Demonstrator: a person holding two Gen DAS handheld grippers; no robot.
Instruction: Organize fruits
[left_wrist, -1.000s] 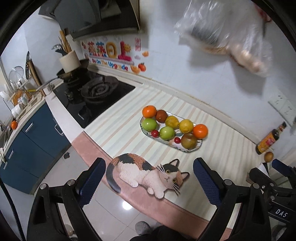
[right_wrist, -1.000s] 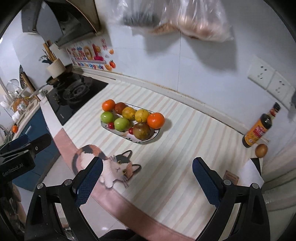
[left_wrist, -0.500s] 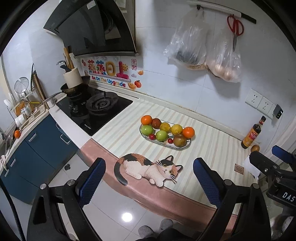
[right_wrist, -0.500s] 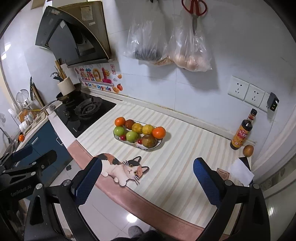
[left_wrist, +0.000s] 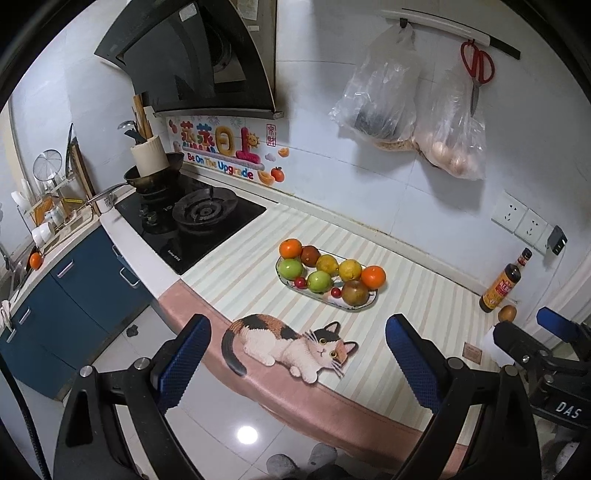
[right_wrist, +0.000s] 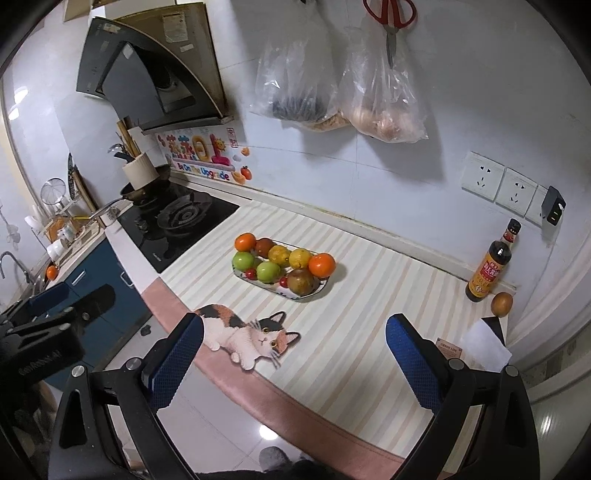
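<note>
An oval plate (left_wrist: 364, 305) (right_wrist: 317, 291) sits mid-counter on a striped mat. It holds oranges (left_wrist: 373, 276) (right_wrist: 321, 264), green fruits (left_wrist: 318, 281) (right_wrist: 268, 271), yellow fruits (left_wrist: 350, 269), brown fruits (left_wrist: 355, 292) and small red ones. A lone brown fruit (left_wrist: 507, 313) (right_wrist: 501, 304) lies by a sauce bottle at the far right. My left gripper (left_wrist: 298, 363) is open and empty, back from the counter edge. My right gripper (right_wrist: 294, 360) is open and empty, also short of the counter.
A sauce bottle (right_wrist: 489, 271) stands by the right wall. A gas hob (left_wrist: 195, 221) with a pan lies left. A cat picture (left_wrist: 291, 345) marks the mat's front edge. Bags (left_wrist: 410, 110) and scissors hang above. White paper (right_wrist: 485, 349) lies at right.
Both grippers have pulled back and away from the counter, so the plate looks smaller and farther. Both stay open and empty.
</note>
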